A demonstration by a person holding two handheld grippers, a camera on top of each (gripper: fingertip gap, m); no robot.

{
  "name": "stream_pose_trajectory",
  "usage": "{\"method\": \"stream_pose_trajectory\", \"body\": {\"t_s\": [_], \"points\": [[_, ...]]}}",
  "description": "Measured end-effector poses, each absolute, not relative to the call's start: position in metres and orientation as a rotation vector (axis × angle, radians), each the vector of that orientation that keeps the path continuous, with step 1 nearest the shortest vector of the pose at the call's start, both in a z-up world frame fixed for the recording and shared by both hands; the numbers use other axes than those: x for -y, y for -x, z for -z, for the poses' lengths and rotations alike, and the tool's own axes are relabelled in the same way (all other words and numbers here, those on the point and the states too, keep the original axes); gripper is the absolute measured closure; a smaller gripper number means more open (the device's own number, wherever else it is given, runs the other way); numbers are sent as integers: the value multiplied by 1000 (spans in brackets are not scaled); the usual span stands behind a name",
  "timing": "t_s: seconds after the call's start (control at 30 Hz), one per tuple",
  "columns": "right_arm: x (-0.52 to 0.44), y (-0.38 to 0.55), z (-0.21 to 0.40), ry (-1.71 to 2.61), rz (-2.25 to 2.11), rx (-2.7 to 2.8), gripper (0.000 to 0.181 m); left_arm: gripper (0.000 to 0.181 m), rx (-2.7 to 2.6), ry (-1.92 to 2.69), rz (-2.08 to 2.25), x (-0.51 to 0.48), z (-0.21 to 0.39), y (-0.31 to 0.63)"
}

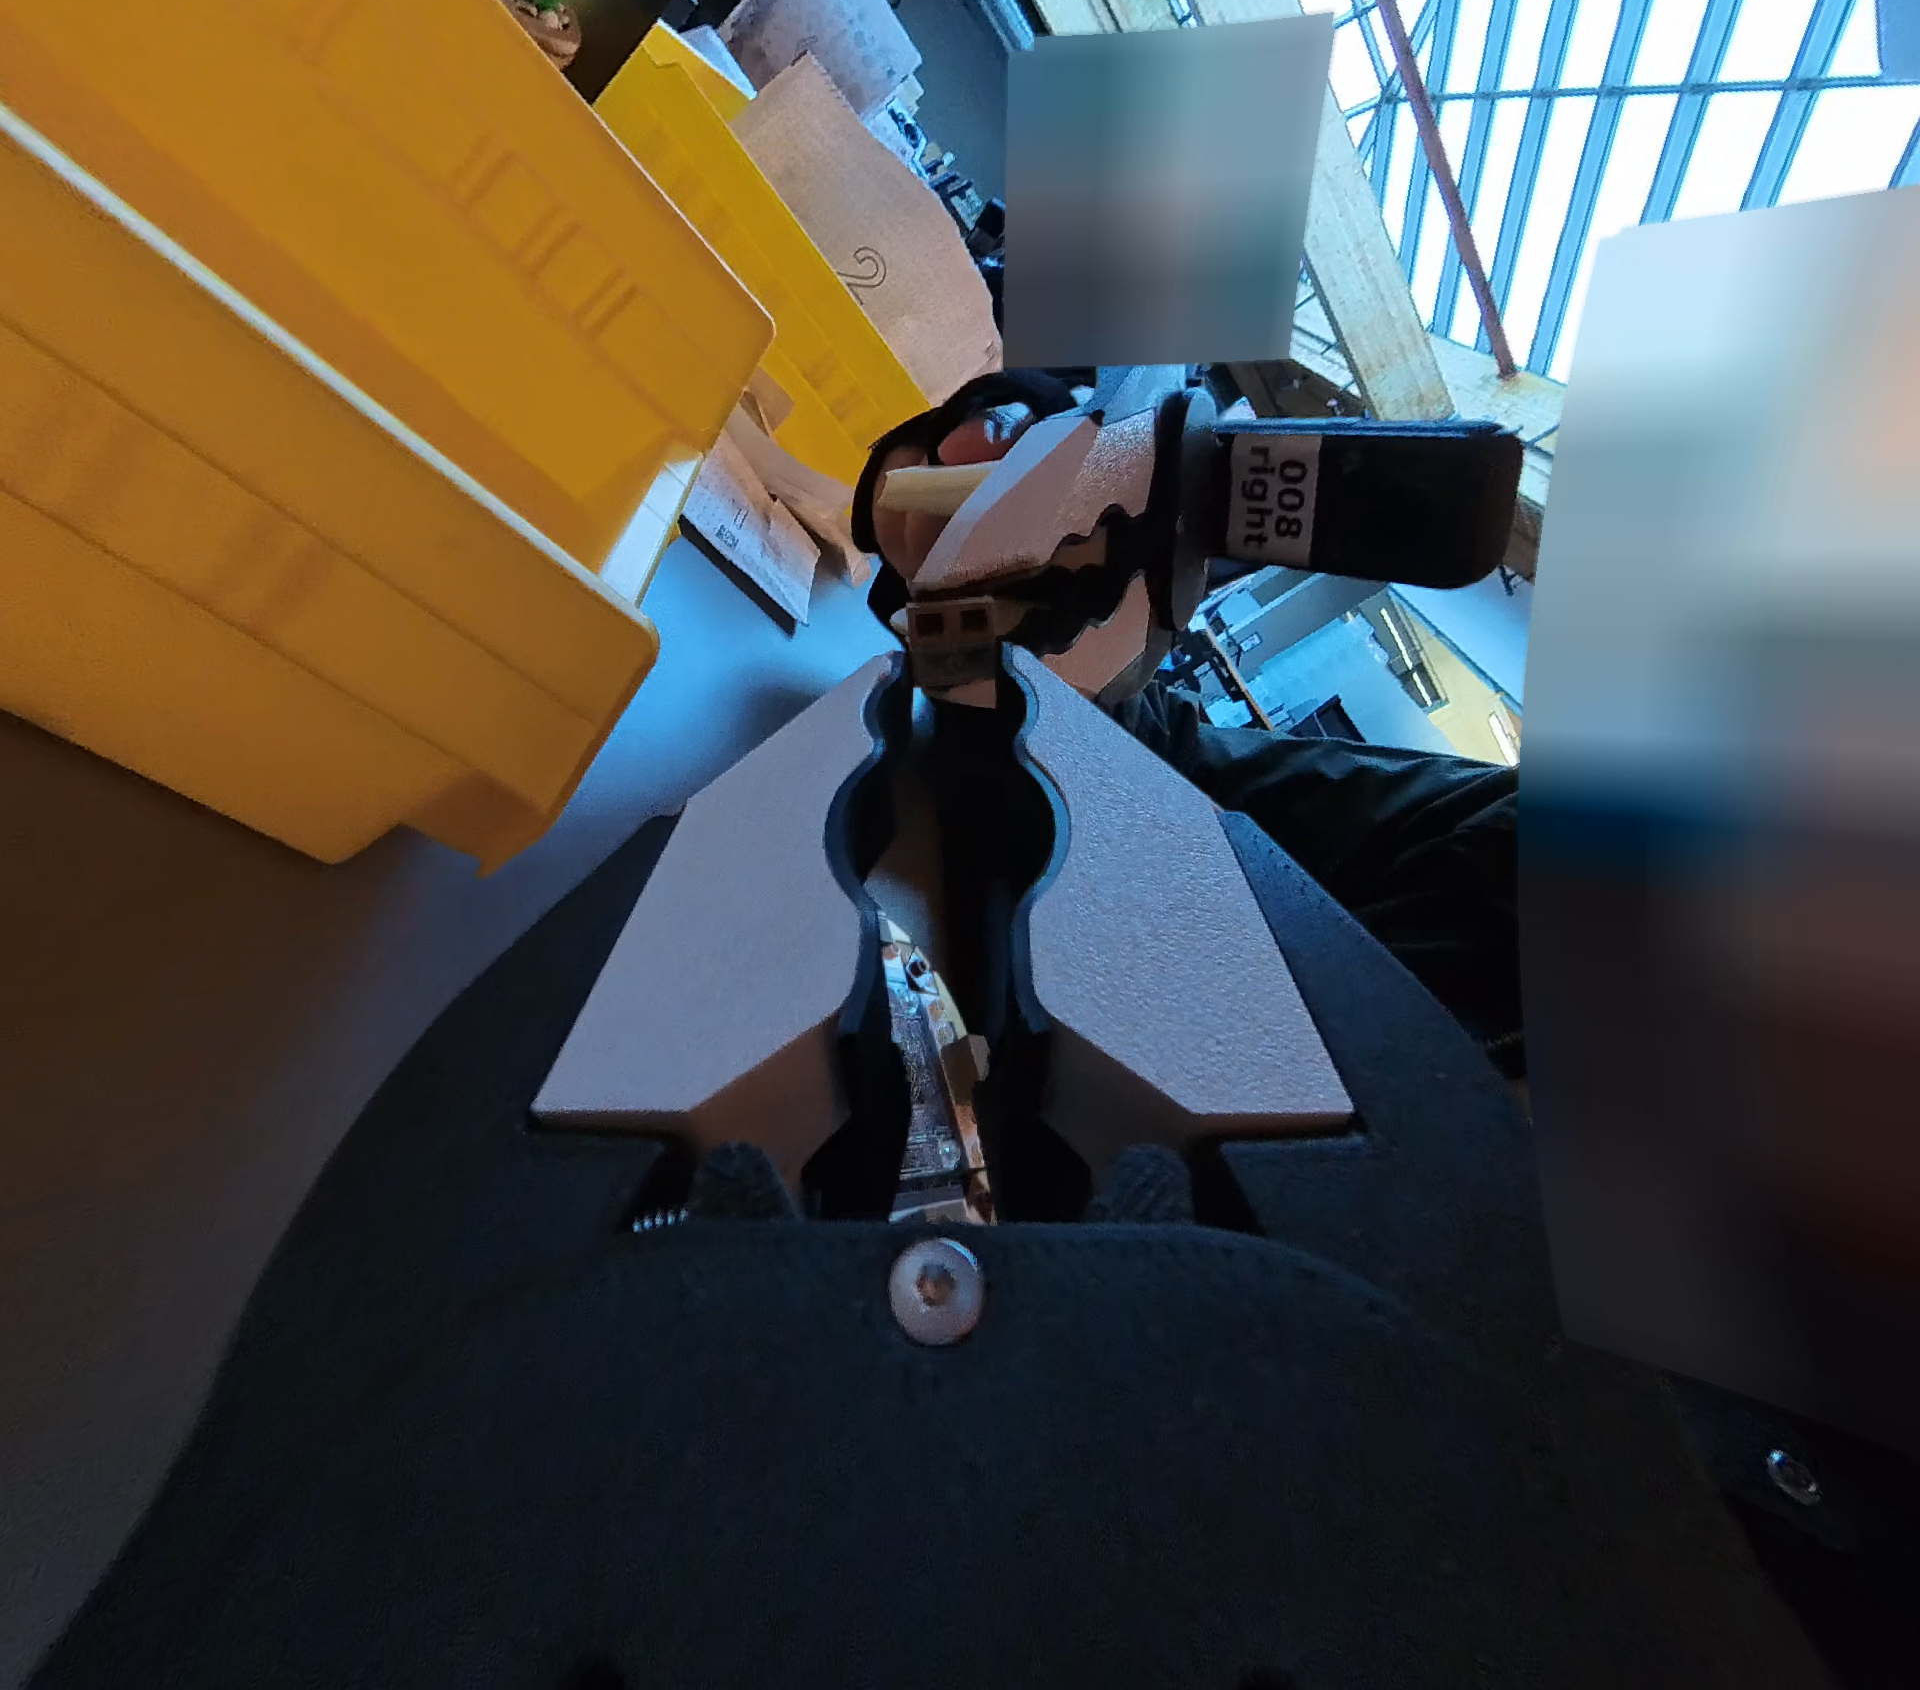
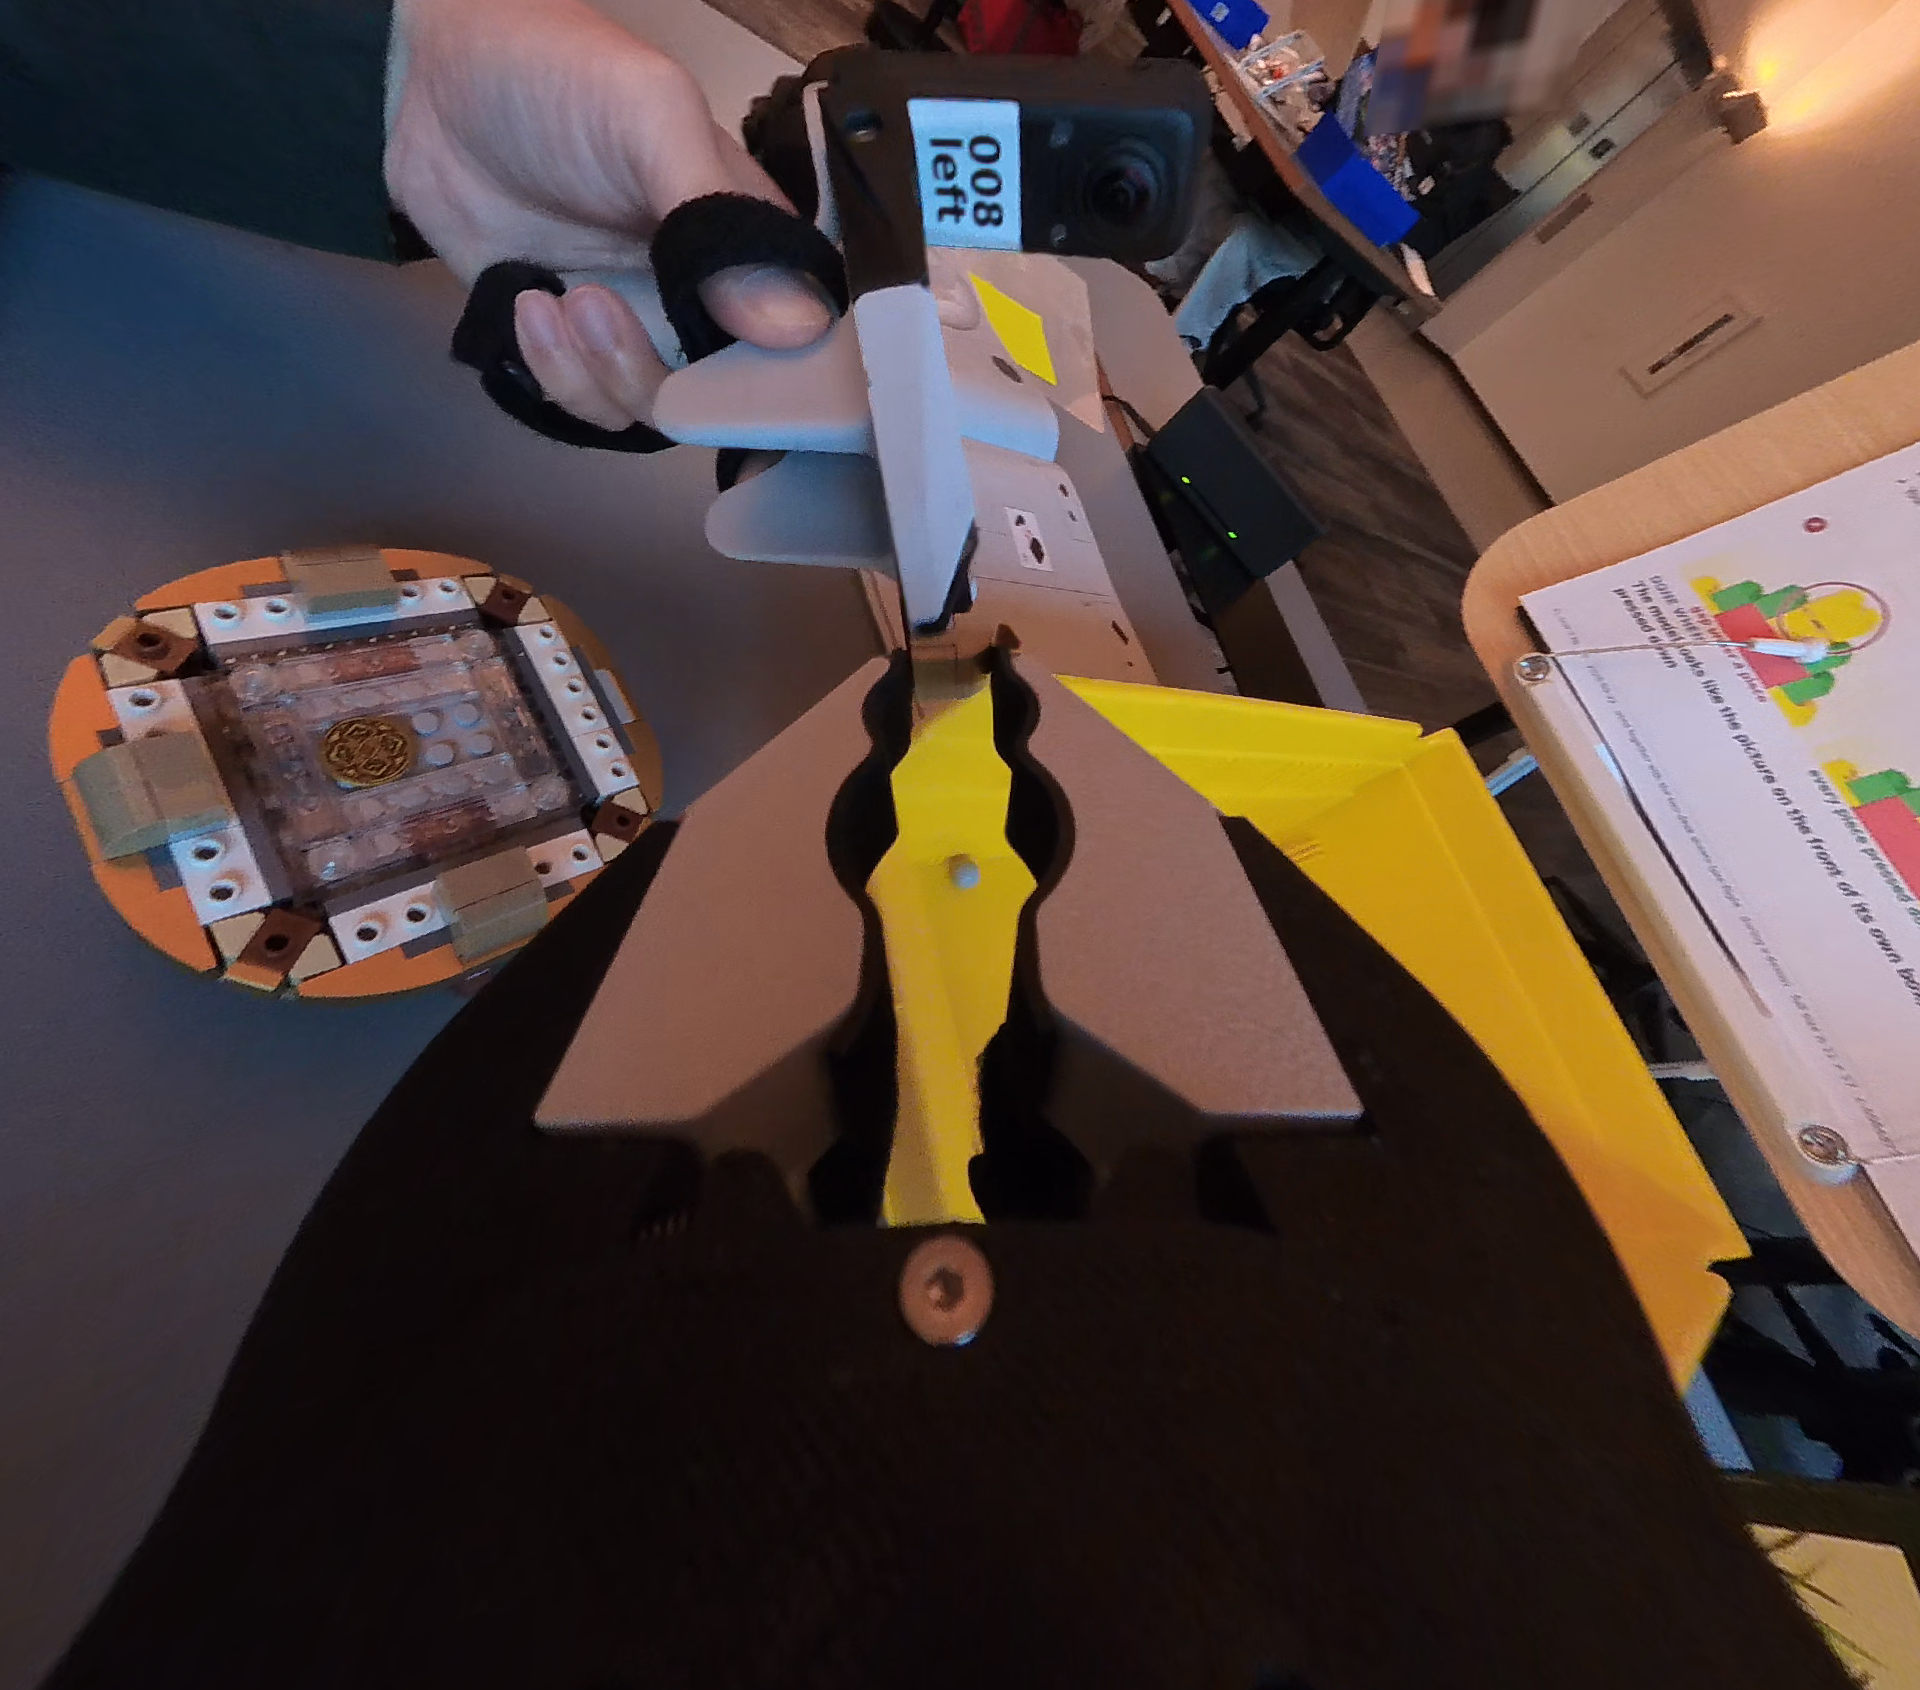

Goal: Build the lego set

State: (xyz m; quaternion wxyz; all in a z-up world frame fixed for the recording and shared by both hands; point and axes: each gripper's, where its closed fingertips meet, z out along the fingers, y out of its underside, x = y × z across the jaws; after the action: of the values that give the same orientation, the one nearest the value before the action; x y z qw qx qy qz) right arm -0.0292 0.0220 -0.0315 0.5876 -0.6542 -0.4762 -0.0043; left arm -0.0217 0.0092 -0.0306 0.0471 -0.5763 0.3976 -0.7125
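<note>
At the centre of the left wrist view, our left gripper [image 1: 954, 669] pinches a small dark brown brick [image 1: 951, 666] between its tips. Right above it our right gripper [image 1: 966, 624] closes on another small brown brick [image 1: 951, 622], and the two pieces touch, one stacked against the other. A tan bar [image 1: 930, 487] sticks out at the right gripper's far side, just left of centre.

In the right wrist view, the right gripper [image 2: 951, 658] meets the tips of the left gripper [image 2: 940, 617] slightly above the frame's centre, with a small tan-brown piece [image 2: 948, 655] caught there; we cannot tell its shape from this side. Our left hand [image 2: 561, 186] holds the left tool's handle at upper left.

The round orange lego base [image 2: 353, 773] lies on the grey table [image 2: 675, 560] at middle left, well apart from both grippers. A yellow bin [image 2: 1455, 913] sits right of centre. Yellow bins [image 1: 312, 290] also fill the left wrist view's upper left.
</note>
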Motion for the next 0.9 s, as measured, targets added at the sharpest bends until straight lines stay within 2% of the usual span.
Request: {"method": "stream_pose_trajectory", "body": {"t_s": [0.57,0.63,0.67,0.9], "points": [[-12,30,36,1562,-110,1138,168,167,-1244,1749,2262,-1,33,21],[-12,32,37,1566,-102,1144,168,161,-1210,1744,2303,-1,31,20],[-12,33,39,1568,-97,1150,168,167,-1207,1764,2299,-1,33,19],[-14,33,39,1568,-106,1130,168,167,-1175,1785,2331,-3,33,19]]}}
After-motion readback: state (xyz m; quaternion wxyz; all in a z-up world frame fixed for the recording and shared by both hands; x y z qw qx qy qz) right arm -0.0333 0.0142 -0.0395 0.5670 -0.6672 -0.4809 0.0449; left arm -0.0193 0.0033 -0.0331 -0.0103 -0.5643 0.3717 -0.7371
